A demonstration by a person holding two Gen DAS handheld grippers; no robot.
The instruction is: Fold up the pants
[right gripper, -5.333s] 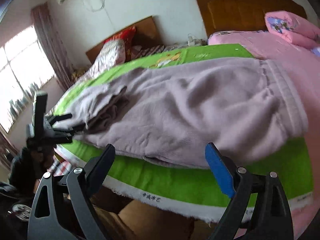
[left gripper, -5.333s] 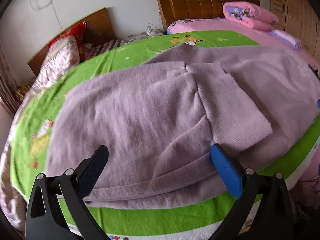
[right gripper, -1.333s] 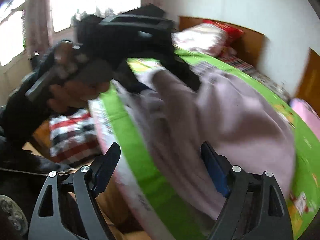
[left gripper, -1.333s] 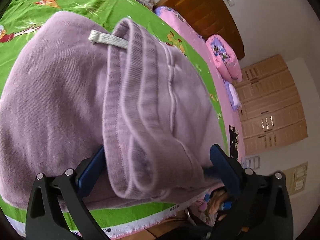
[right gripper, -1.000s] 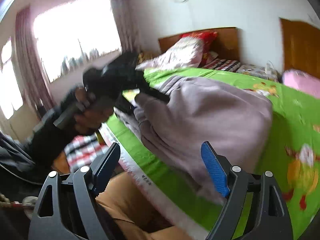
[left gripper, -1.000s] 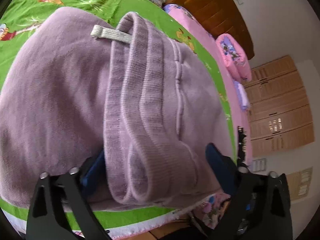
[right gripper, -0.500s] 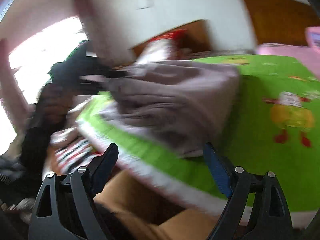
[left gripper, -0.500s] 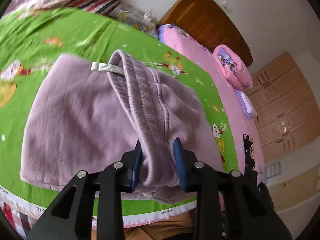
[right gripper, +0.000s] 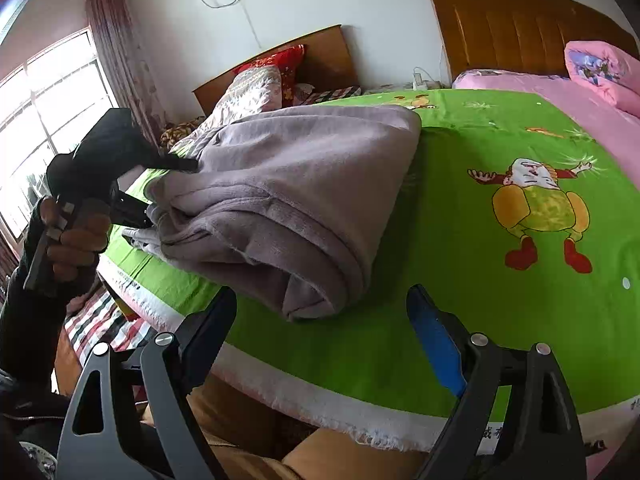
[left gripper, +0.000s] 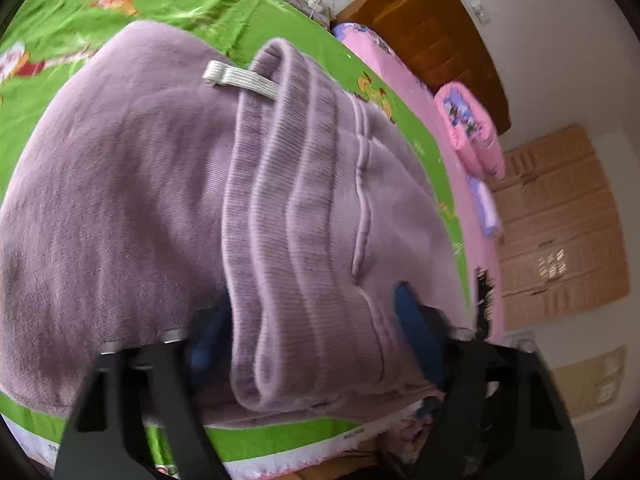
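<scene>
Pants [right gripper: 304,196]: lilac fleece, folded into a thick bundle on the green sheet [right gripper: 480,312], near the bed's front edge; same bundle fills the left wrist view [left gripper: 120,208].
Waistband [left gripper: 288,240]: ribbed, doubled over, runs up from between the left fingers; pale elastic tab [left gripper: 240,78] sticks out at its far end.
Left gripper [left gripper: 316,340]: straddles the waistband roll, jaws just been opening after a pinch, cloth between them; frame blurred, so pad contact probably slack, not certain.
Left gripper, seen from the right wrist view [right gripper: 160,188]: at the bundle's left end, held in a hand [right gripper: 72,240] with a dark sleeve.
Right gripper [right gripper: 320,332]: spread wide, empty, hovering off the bundle's near corner, above the sheet's white hem.
Cartoon print [right gripper: 540,216]: on the sheet, right of the bundle, well apart.
Pink bedding [right gripper: 560,100]: beyond the sheet, far right of the bundle, under a wooden headboard [right gripper: 512,28].
Window [right gripper: 36,120]: far left of the bundle, curtain alongside.
</scene>
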